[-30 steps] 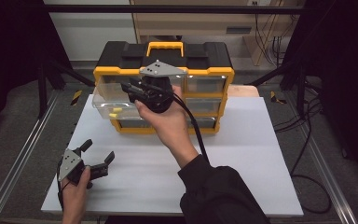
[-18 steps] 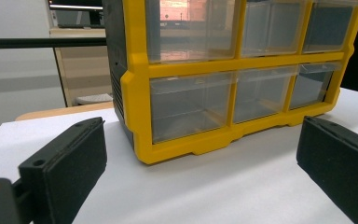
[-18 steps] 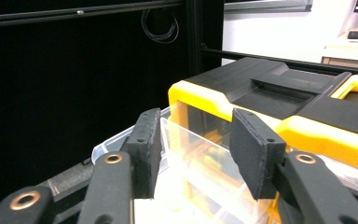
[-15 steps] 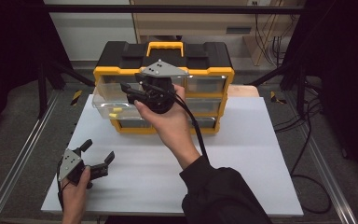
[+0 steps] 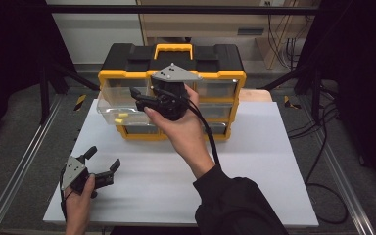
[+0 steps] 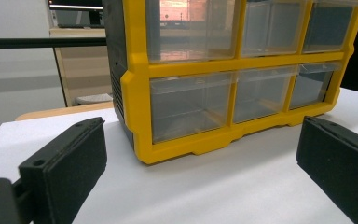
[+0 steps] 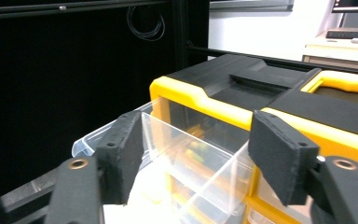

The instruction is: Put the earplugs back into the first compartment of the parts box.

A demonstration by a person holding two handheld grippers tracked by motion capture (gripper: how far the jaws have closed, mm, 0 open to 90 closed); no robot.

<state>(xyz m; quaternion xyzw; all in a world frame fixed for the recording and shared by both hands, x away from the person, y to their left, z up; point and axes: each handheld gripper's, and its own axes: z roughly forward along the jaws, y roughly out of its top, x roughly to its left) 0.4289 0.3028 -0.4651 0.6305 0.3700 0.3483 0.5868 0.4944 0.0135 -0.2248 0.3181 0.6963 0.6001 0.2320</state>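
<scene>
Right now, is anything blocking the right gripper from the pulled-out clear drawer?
Nothing visible does. The right gripper has just been opening its jaws, which straddle the side wall of the clear drawer, pulled out of the yellow organizer.

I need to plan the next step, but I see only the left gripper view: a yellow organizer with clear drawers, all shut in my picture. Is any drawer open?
Observer: Yes. In the high view, the top left drawer is pulled out of the organizer.
Operator: Where are the right tongs?
Observer: The right tongs are at that drawer. Their jaws have just been opening, and the drawer's clear wall stands between them without being pressed.
Operator: Is something inside the drawer?
Observer: A small yellow item lies in it. I cannot tell what it is.
</scene>
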